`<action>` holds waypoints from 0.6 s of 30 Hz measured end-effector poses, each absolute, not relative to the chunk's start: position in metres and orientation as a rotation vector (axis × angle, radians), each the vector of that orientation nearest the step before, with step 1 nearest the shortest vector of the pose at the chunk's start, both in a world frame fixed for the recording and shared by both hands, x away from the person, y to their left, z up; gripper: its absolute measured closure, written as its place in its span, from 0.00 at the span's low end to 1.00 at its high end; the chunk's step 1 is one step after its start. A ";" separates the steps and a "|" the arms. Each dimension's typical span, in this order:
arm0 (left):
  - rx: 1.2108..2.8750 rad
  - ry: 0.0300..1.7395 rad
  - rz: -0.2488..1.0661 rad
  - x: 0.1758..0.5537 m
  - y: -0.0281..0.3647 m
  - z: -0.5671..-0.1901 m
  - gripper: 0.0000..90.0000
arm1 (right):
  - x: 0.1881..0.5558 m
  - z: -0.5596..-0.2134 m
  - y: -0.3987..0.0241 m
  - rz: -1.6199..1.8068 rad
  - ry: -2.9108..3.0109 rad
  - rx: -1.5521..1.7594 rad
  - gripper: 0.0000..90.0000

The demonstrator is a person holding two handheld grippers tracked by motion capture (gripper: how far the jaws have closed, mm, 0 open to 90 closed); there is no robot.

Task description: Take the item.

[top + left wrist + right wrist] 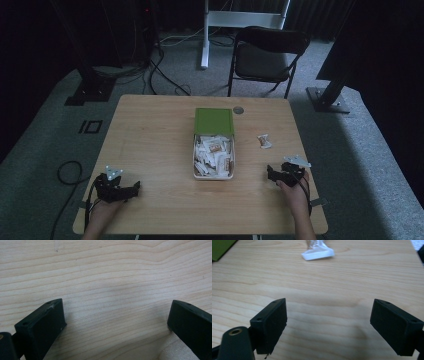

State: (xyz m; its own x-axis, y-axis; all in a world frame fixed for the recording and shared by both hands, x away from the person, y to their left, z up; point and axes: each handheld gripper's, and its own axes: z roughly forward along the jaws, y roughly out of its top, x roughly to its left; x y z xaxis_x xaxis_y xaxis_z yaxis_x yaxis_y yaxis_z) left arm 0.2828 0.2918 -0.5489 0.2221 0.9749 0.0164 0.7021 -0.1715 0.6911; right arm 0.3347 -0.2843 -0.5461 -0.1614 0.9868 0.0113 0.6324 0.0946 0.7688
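Both grippers, left (131, 189) and right (271, 173), rest wide open on the table (150, 130), one snack packet (264, 141) near the right.

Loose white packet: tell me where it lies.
In the high view the loose packet lies on the table, right of the box, ahead of the right gripper.

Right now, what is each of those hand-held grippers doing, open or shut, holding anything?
Left hand-held gripper: open, empty, over bare table.
Right hand-held gripper: open, empty, short of the loose sachet.
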 end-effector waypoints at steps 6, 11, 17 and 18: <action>1.944 1.541 0.636 0.283 0.292 -0.549 0.02 | 0.324 -0.548 -0.292 0.864 1.816 1.593 0.15; 1.944 1.541 0.637 0.283 0.292 -0.549 0.02 | 0.318 -0.550 -0.300 0.842 1.802 1.610 0.15; 1.944 1.541 0.636 0.283 0.292 -0.549 0.02 | 0.311 -0.552 -0.304 0.799 1.798 1.625 0.16; 1.944 1.541 0.637 0.283 0.292 -0.549 0.02 | 0.310 -0.552 -0.304 0.809 1.790 1.629 0.16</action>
